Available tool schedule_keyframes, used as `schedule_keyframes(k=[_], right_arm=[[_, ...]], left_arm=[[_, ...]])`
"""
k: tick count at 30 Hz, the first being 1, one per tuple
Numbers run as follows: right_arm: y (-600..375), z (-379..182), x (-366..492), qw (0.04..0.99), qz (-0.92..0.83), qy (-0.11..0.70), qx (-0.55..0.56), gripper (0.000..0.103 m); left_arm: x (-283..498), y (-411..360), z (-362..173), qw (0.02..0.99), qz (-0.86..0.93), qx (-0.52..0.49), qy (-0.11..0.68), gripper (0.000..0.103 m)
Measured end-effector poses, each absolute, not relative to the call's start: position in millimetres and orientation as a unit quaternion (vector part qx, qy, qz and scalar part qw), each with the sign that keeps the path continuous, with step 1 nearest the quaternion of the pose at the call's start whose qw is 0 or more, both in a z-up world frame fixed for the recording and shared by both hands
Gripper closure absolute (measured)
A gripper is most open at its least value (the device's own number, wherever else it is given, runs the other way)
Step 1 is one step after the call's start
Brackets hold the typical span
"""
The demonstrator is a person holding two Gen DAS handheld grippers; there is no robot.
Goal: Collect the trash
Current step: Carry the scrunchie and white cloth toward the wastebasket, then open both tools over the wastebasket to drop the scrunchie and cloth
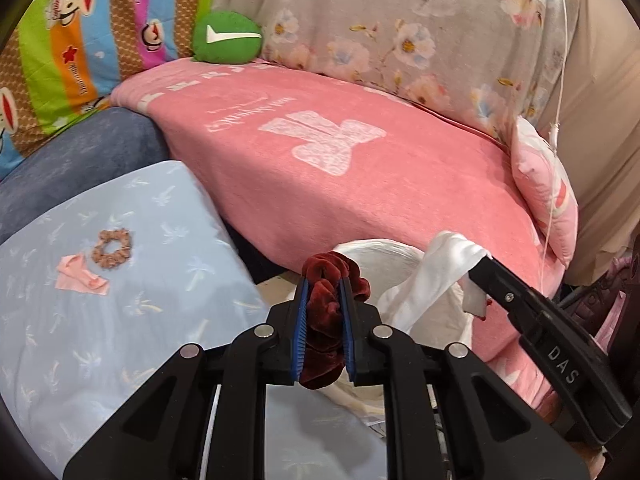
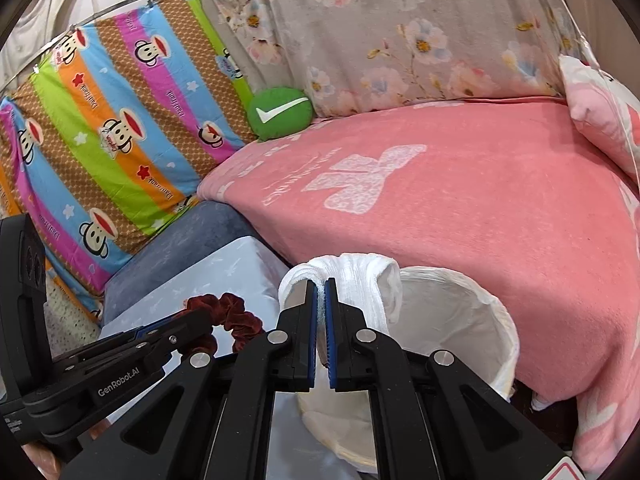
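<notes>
My left gripper (image 1: 325,284) is shut on a dark red velvet scrunchie (image 1: 326,316), held just left of a white bag-lined bin (image 1: 400,264). The scrunchie also shows in the right wrist view (image 2: 236,316). My right gripper (image 2: 321,284) is shut on a white cloth (image 2: 360,280) and holds it over the bin's rim (image 2: 496,312). In the left wrist view the cloth (image 1: 440,268) hangs from the right gripper over the bin. A tan scrunchie (image 1: 112,247) and a pink scrap (image 1: 80,278) lie on the light blue pillow (image 1: 120,320).
A pink blanket (image 1: 340,168) covers the bed behind the bin. A green check-mark cushion (image 1: 226,38), a striped monkey-print quilt (image 2: 112,140), a floral quilt (image 2: 400,32) and a pink pillow (image 1: 548,196) stand around it. A thin white cord (image 1: 560,80) hangs at the right.
</notes>
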State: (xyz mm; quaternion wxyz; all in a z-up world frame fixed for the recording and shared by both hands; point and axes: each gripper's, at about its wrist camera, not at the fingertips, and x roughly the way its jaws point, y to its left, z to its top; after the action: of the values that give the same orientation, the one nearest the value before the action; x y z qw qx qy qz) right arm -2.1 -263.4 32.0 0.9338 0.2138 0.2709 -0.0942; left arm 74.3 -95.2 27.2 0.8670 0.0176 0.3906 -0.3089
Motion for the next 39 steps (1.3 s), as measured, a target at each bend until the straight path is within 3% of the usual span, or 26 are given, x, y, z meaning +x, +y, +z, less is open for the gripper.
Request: schedule_keyframes(k=[6, 9, 10, 11, 16, 21, 34, 39], right_arm=[[-280.6, 21.5, -11.7, 0.928, -0.107, 0.273, 0.231, 0.093], [-284.6, 18.6, -15.5, 0.927, -0.109, 0.272, 0.236, 0.093], [-285.6, 17.9, -17.0, 0.927, -0.109, 0.272, 0.236, 0.093], [-286.1, 17.5, -17.8, 0.927, -0.109, 0.271, 0.236, 0.093], [-286.2, 16.7, -18.7, 0.926, -0.106, 0.274, 0.235, 0.093], [-277.6, 13.8, -20.4, 0.927, -0.103, 0.284, 0.223, 0.082], [-240.5, 13.1, -12.0, 0.930, -0.072, 0.306, 0.189, 0.074], [-218.5, 11.3, -4.1, 0.931, -0.052, 0.317, 0.176, 0.073]], left_arm=[[69.8, -119.2, 22.8, 0.852, -0.334, 0.013, 0.403, 0.084], [67.6, -125.7, 20.4, 0.854, -0.330, 0.017, 0.402, 0.062], [66.6, -126.9, 20.2, 0.856, -0.328, 0.018, 0.400, 0.051], [65.4, -127.0, 20.6, 0.858, -0.327, 0.018, 0.397, 0.049], [59.2, -130.9, 21.9, 0.869, -0.315, 0.040, 0.381, 0.048], [57.4, -129.3, 23.6, 0.875, -0.305, 0.048, 0.372, 0.048], [61.5, -96.0, 20.1, 0.886, -0.272, 0.029, 0.375, 0.048], [64.6, -73.7, 18.4, 0.892, -0.252, 0.016, 0.374, 0.042]])
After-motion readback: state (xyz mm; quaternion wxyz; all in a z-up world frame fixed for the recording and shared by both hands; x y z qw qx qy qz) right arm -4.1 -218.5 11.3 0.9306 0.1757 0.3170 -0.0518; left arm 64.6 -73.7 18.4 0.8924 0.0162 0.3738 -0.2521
